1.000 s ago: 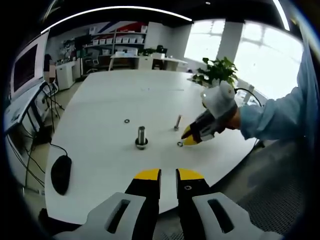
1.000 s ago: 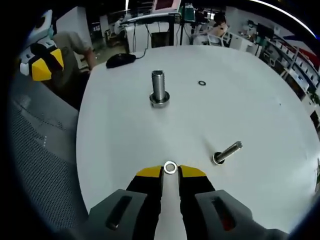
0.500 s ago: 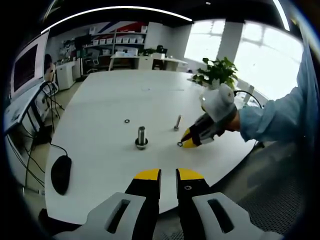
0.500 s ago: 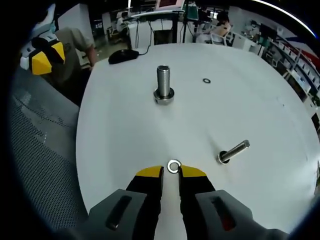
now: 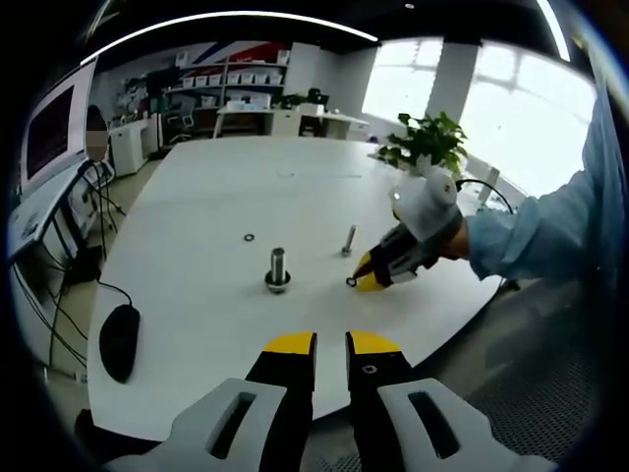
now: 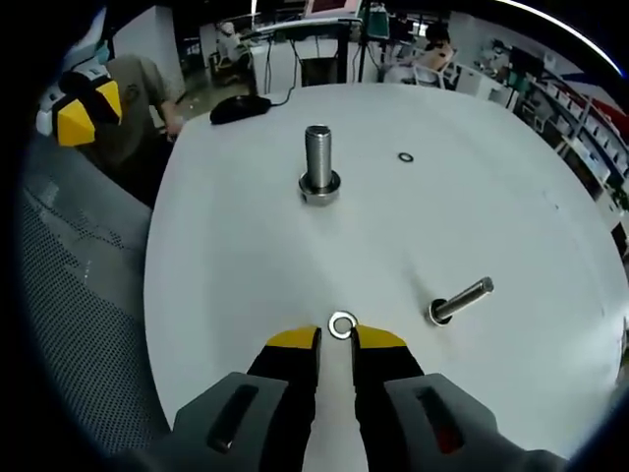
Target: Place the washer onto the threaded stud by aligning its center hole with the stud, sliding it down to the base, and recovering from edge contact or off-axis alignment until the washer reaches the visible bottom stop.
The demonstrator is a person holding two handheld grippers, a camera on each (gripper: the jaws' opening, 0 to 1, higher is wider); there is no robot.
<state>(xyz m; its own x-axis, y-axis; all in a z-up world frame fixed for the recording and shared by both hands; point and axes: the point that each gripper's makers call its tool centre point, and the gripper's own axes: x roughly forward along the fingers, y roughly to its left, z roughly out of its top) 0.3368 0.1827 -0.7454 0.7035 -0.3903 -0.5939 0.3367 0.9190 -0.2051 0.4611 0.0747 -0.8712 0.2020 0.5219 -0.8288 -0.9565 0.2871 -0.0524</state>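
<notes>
Standing upright on a white desk (image 6: 511,177) is a thick threaded stud (image 6: 318,165), its wide base down, so a ring can drop over it from above. The right gripper (image 6: 335,336) rests near the desk's edge, well short of the stud, with a small washer (image 6: 341,325) at its yellow tips. Its jaws are nearly together, but whether they pinch the washer or merely touch it, I cannot tell. A thinner bolt (image 6: 458,299) stands tilted, off to the stud's right. A second washer (image 6: 405,156) lies flat just beyond the stud. The left gripper (image 5: 330,343) hangs back off the desk, jaws slightly apart and holding nothing, seemingly leaving room for the other. A computer mouse (image 5: 120,340) sits beside the stud's far side.
</notes>
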